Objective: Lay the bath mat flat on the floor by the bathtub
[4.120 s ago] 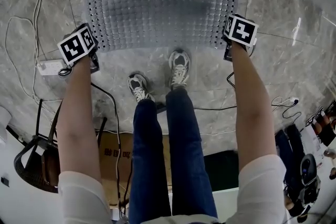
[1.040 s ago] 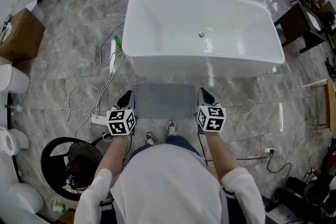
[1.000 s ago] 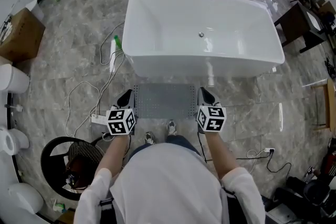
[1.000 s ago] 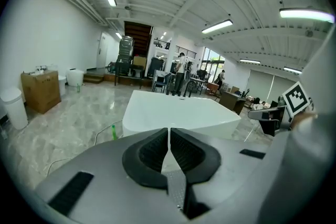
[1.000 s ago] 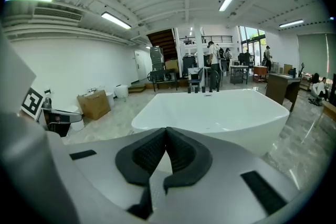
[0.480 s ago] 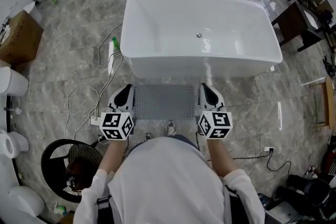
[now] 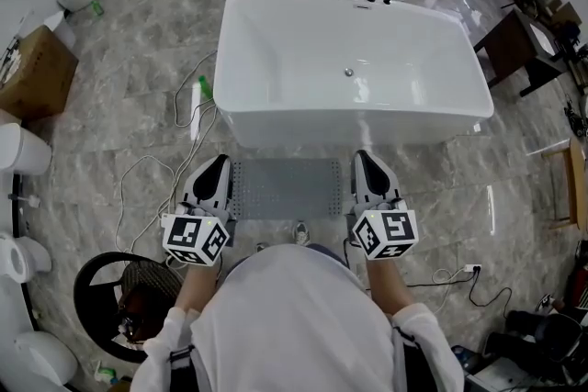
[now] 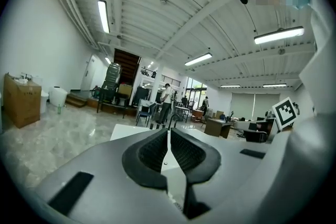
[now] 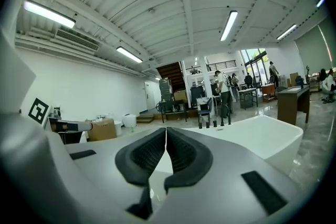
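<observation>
Left gripper (image 7: 217, 162): clenched on nothing, its pads (image 8: 152, 152) meeting tip to tip, pointing nearly level.
Right gripper (image 7: 364, 157): likewise shut and empty, its pads (image 9: 181, 152) pressed together.
My shoe (image 7: 299, 232): below and behind both grippers, just short of the mat's near edge.
Bath mat (image 7: 287, 189): down between my two grippers, touching neither. It lies spread on the floor (image 7: 138, 115) with its far long edge close along the tub wall.
Bathtub (image 7: 276, 119): straight ahead of both grippers, beyond the mat.
Cables (image 7: 184, 119): out past my left gripper, clear of the mat.
Step in hand: the mat looks laid, so I judge this is the final check.
Doing it well: keep both grippers away from the mat, look for lifted corners, confirm it runs parallel to the tub, and keep my feet off its edge.
</observation>
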